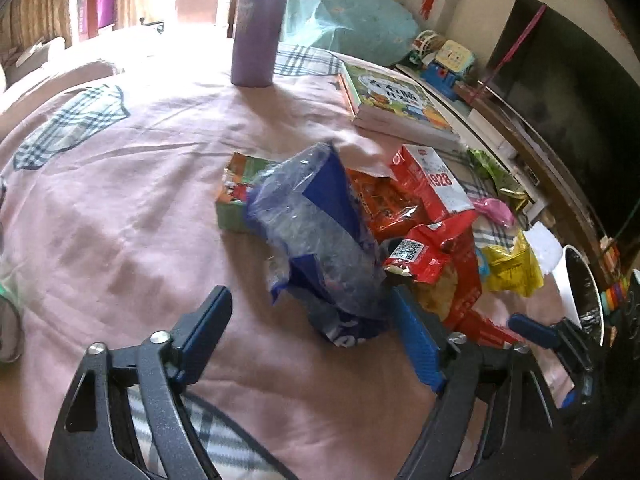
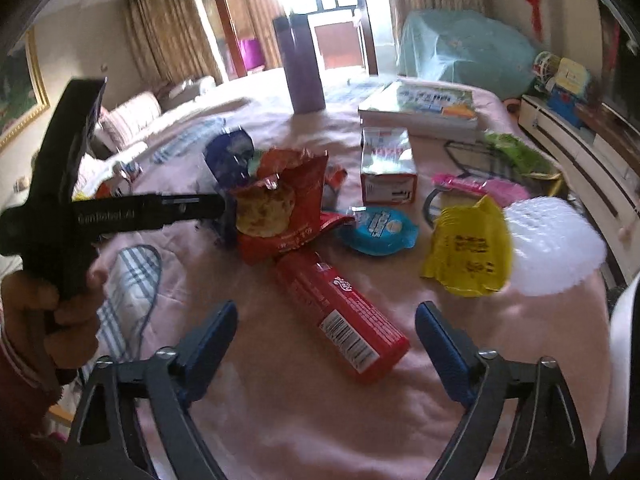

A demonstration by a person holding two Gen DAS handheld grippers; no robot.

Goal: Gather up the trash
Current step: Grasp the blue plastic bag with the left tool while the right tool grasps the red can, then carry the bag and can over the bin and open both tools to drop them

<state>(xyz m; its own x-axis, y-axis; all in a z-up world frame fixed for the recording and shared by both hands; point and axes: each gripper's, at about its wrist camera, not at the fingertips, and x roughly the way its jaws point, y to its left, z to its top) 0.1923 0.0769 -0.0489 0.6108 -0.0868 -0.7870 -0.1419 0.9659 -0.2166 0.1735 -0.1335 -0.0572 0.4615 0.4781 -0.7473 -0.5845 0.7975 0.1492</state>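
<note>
A crumpled blue plastic bag (image 1: pixel 320 240) lies on the pink cloth (image 1: pixel 120 220) between the fingers of my left gripper (image 1: pixel 308 308), which is open; the left pad stands clear of the bag. To its right lies a heap of trash: a red chip bag (image 2: pixel 280 204), a red-and-white carton (image 2: pixel 386 172), a yellow wrapper (image 2: pixel 468 248), a pink wrapper (image 2: pixel 480 188) and a blue round lid (image 2: pixel 378 230). My right gripper (image 2: pixel 326 316) is open around the near end of a long red packet (image 2: pixel 344 320), pads not touching it. A hand (image 2: pixel 60 300) holds the left gripper.
A purple flask (image 1: pixel 260 28) and a stack of books (image 1: pixel 392 100) stand at the back. A green box (image 1: pixel 236 196) lies behind the blue bag. A white foam piece (image 2: pixel 556 240) and a white bin (image 1: pixel 576 292) are at the right, and a dark TV (image 1: pixel 560 92) beyond.
</note>
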